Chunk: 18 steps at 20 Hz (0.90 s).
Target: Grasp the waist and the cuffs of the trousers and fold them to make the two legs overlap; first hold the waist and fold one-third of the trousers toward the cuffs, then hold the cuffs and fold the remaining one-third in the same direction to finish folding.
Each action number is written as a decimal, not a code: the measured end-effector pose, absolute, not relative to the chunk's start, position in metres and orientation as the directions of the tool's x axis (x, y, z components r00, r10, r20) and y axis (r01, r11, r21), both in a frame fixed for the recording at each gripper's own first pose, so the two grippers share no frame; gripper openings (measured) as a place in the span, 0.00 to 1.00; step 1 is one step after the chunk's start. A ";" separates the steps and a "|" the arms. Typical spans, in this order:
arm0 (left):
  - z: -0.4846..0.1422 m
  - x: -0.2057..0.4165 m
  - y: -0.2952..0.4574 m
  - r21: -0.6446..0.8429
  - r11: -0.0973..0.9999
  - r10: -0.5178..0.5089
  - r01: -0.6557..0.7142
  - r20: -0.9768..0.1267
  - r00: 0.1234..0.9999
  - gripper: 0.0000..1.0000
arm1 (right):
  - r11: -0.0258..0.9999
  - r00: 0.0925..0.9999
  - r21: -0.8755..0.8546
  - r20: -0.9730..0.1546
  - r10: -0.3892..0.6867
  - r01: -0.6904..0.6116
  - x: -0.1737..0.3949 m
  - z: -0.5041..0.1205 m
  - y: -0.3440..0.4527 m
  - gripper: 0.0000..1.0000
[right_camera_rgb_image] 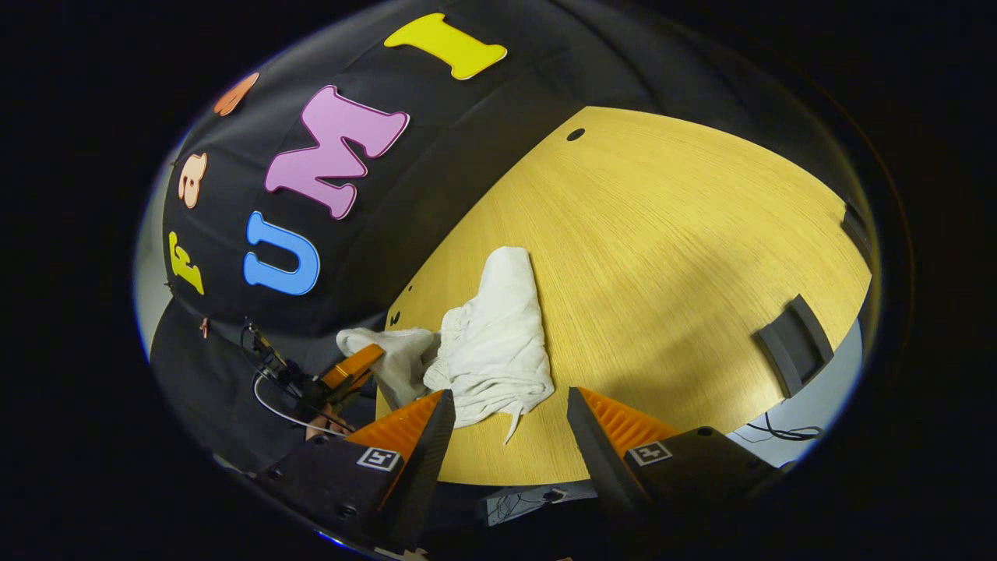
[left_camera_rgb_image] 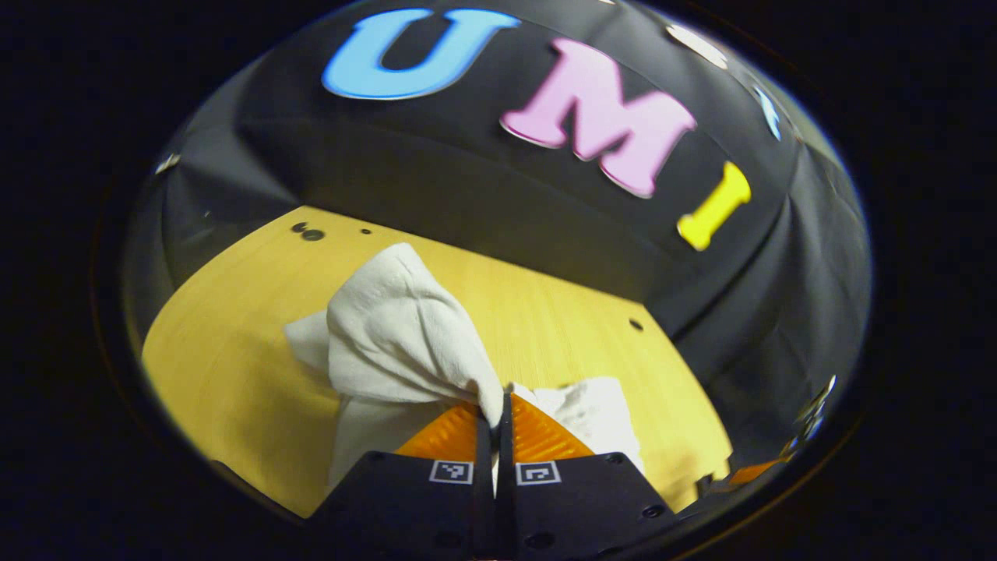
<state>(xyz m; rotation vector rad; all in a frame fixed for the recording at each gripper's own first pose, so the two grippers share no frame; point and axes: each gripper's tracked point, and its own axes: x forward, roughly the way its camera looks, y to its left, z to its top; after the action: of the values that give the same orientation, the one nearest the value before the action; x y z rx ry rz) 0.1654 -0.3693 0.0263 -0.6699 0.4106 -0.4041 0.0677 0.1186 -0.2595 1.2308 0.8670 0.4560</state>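
Left gripper [left_camera_rgb_image: 495, 417]: fingers pinched on a fold of the trousers [left_camera_rgb_image: 397, 335], cloth rising ahead-left. Right gripper [right_camera_rgb_image: 510, 417]: fingers wide, holding nothing; crumpled trousers just ahead on the table [right_camera_rgb_image: 685, 234], long axis running away.

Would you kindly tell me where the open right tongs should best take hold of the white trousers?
Probably the near bunched edge of the trousers, by the dangling drawstring, approached low from the table's front edge. It lies nearest the open right tongs; the left tongs already pinch the other end.
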 end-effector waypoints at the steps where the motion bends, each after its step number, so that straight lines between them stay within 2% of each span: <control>1: 0.025 0.161 -0.384 -0.616 0.743 -0.495 0.261 -0.244 0.834 0.06 | 0.304 0.611 0.941 -0.328 0.720 0.147 0.067 -0.262 0.116 0.90; 4: 0.013 0.155 -0.415 -0.444 0.822 -0.506 0.356 -0.285 0.814 0.06 | 0.307 0.610 0.938 -0.341 0.715 0.164 0.065 -0.270 0.109 0.90; 8: 0.000 0.148 -0.437 -0.211 0.861 -0.509 0.463 -0.320 0.799 0.06 | 0.302 0.615 0.934 -0.352 0.705 0.189 0.065 -0.277 0.101 0.90; 14: -0.015 0.136 -0.453 0.057 0.839 -0.492 0.542 -0.345 0.799 0.06 | 0.292 0.629 0.929 -0.369 0.684 0.227 0.071 -0.286 0.091 0.90; 18: -0.028 0.130 -0.461 0.249 0.773 -0.482 0.584 -0.369 0.795 0.06 | 0.281 0.638 0.927 -0.374 0.673 0.247 0.074 -0.290 0.086 0.90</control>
<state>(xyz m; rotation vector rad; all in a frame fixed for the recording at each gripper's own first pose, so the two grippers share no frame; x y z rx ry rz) 0.1299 -0.4606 -0.0275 0.3644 0.2937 -0.5860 0.0738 0.0858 -0.2896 1.2941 0.8855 0.3415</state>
